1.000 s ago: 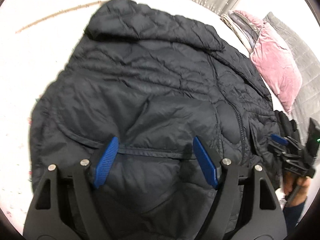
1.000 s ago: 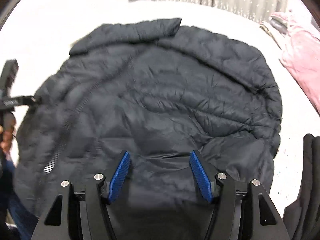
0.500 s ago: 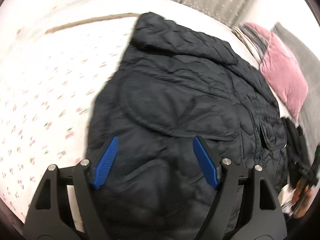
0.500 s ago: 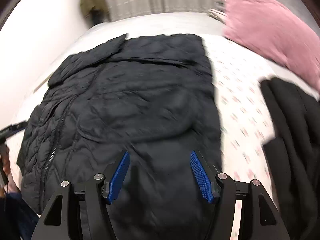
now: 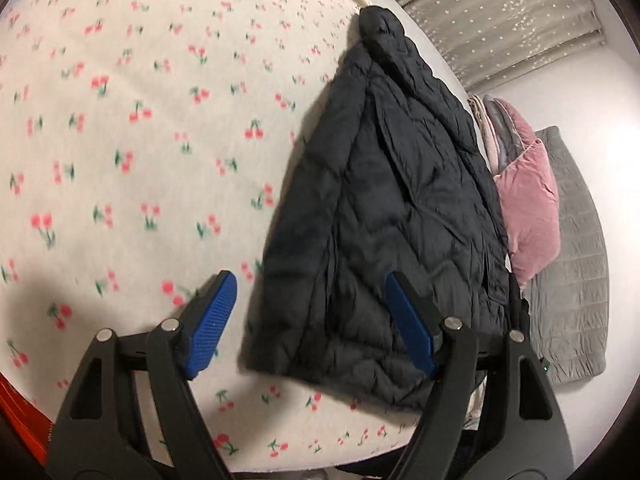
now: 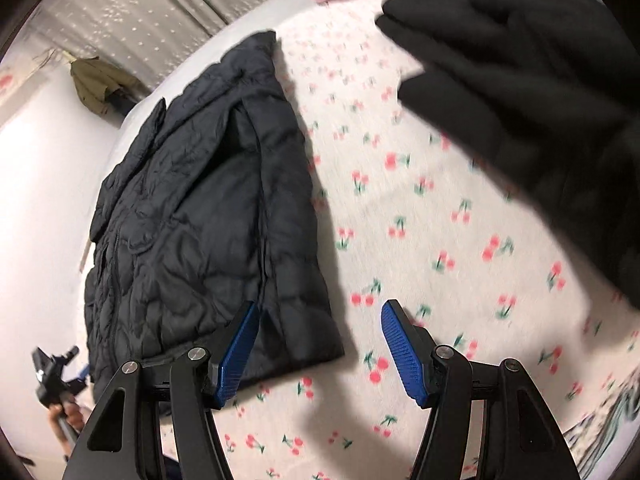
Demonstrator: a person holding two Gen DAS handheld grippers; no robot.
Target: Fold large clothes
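- A dark quilted puffer jacket (image 5: 384, 216) lies flat on a bed covered by a cream sheet printed with red cherries (image 5: 132, 152), its sides folded in so it forms a long narrow strip.
- In the left wrist view the jacket runs from the near edge of the bed up toward the far edge, where its collar end lies below a grey star-patterned curtain (image 5: 492, 12).
- The left gripper (image 5: 312, 316) hangs over the jacket's near end with its jaws wide apart; they have just narrowed slightly, and nothing is clamped. One blue pad is above the bare sheet, the other above the jacket, so the jacket's left edge lies between them.
- The right gripper (image 6: 316, 344) is also spread open and empty. Its left pad is above the jacket's near right corner (image 6: 296, 340), its right pad over bare sheet.
- A pink velvet pillow (image 5: 528, 204) and a grey quilted blanket (image 5: 576, 264) sit beyond the jacket's right side, toward the bed's right edge.
- In the right wrist view a separate black garment (image 6: 532, 92) lies on the sheet, well apart from the jacket toward the far right corner.
- An olive-green garment (image 6: 100, 84) hangs by the curtain beyond the bed.
- The other gripper and a hand (image 6: 72, 416) show at the lower left of the right wrist view.
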